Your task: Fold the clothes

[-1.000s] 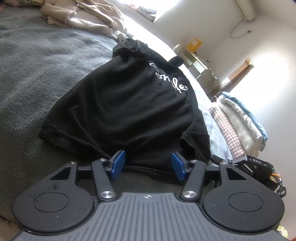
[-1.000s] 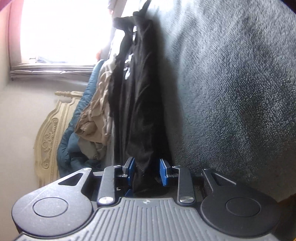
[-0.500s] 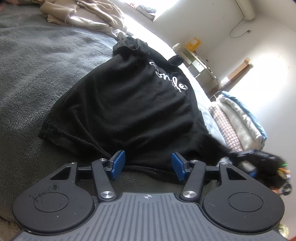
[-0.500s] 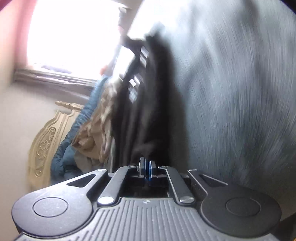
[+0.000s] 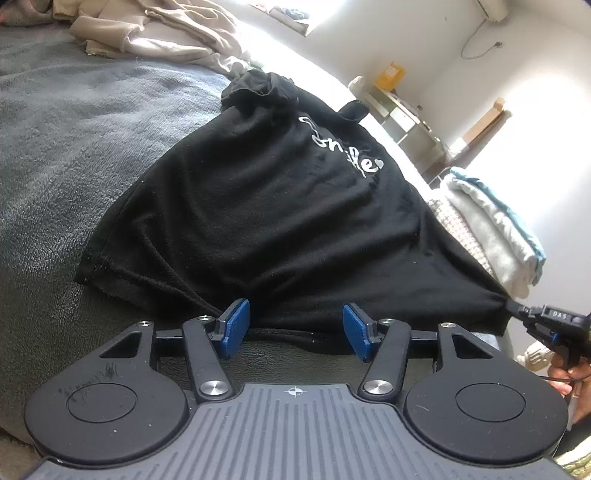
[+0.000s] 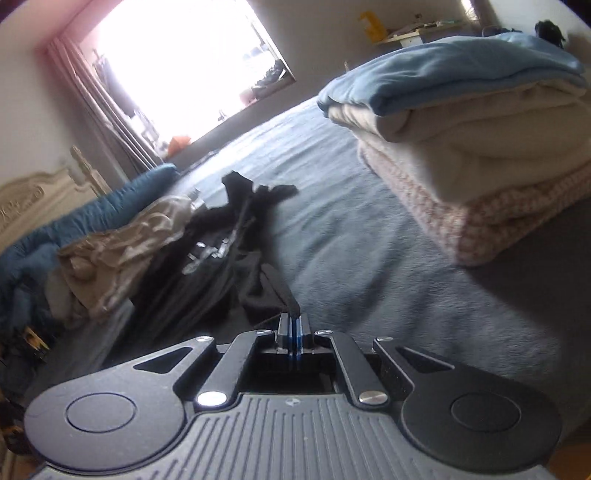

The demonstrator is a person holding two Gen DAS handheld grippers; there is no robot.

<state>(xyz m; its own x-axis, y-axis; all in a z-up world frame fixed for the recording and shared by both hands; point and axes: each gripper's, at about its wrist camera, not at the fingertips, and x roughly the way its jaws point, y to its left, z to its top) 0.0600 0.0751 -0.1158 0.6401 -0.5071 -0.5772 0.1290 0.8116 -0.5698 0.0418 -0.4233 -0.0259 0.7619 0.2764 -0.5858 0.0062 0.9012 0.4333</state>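
A black T-shirt (image 5: 280,221) with white script lies spread on the grey blanket (image 5: 74,147) of a bed. My left gripper (image 5: 295,326) stands open at the shirt's near hem. Its blue pads are apart and the hem edge runs between them without being pressed. At the right edge of the left wrist view, my right gripper (image 5: 515,308) pinches the shirt's near right corner and holds it drawn out taut. In the right wrist view that gripper (image 6: 294,332) is shut on a strip of black cloth that leads to the T-shirt (image 6: 221,254).
Crumpled beige clothes (image 5: 166,33) lie beyond the shirt, in front of a blue duvet (image 6: 74,229) and a headboard (image 6: 29,192). A stack of folded blankets (image 6: 461,147) sits on the bed to the right. A person's hand (image 5: 569,376) holds the right gripper.
The right gripper closed on the shirt's corner, rolled upright and lifted, pulling the corner out to the right. The left gripper stayed where it was, still open.
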